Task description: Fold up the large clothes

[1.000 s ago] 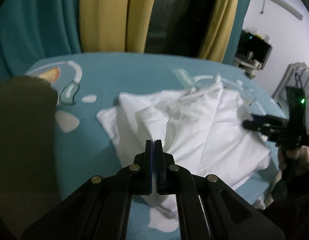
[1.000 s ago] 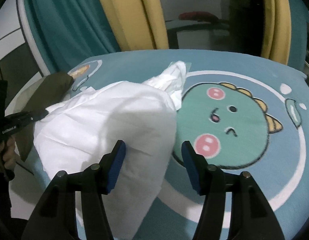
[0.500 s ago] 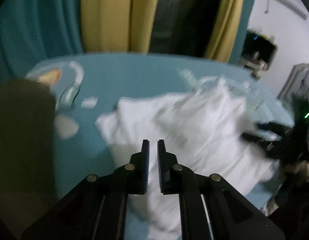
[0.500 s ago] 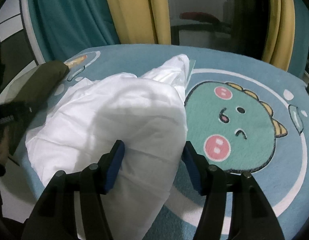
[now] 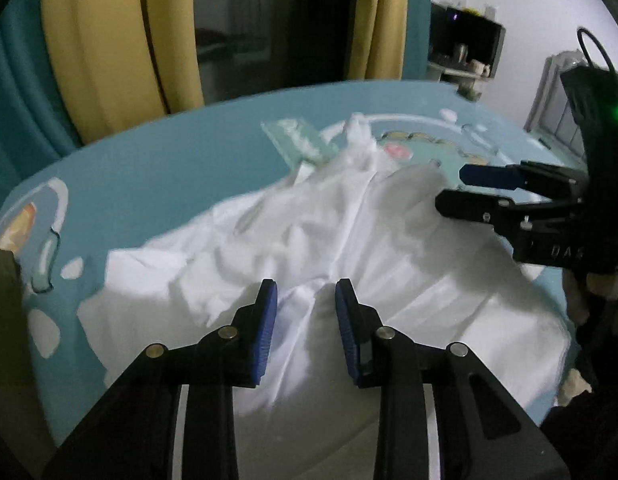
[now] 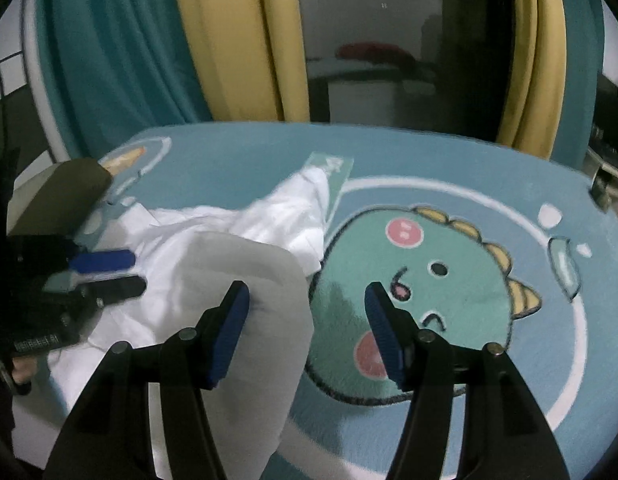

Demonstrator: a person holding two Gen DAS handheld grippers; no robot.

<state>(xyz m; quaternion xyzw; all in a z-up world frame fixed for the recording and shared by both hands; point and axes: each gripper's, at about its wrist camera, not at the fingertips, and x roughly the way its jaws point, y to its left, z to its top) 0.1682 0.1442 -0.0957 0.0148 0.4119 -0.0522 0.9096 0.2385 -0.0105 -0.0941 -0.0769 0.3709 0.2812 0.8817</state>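
Nearby, olive cushion (image 6: pixel 57 196) beside garment (image 6: pixel 213 240).

A home, likely a bedroom: yellow and teal curtains (image 6: pixel 237 52) at 12 o'clock, a dinosaur rug (image 6: pixel 437 280), a wall shelf (image 5: pixel 465 48) at 2 o'clock.

Readable text: only a few pale letters

"DAS" is showing on the black body of the right tongs (image 5: pixel 465 190); the small white print on the left tongs (image 6: pixel 117 272) is staying illegible.

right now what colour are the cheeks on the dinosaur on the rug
Pink cheeks, clearest in the right wrist view.
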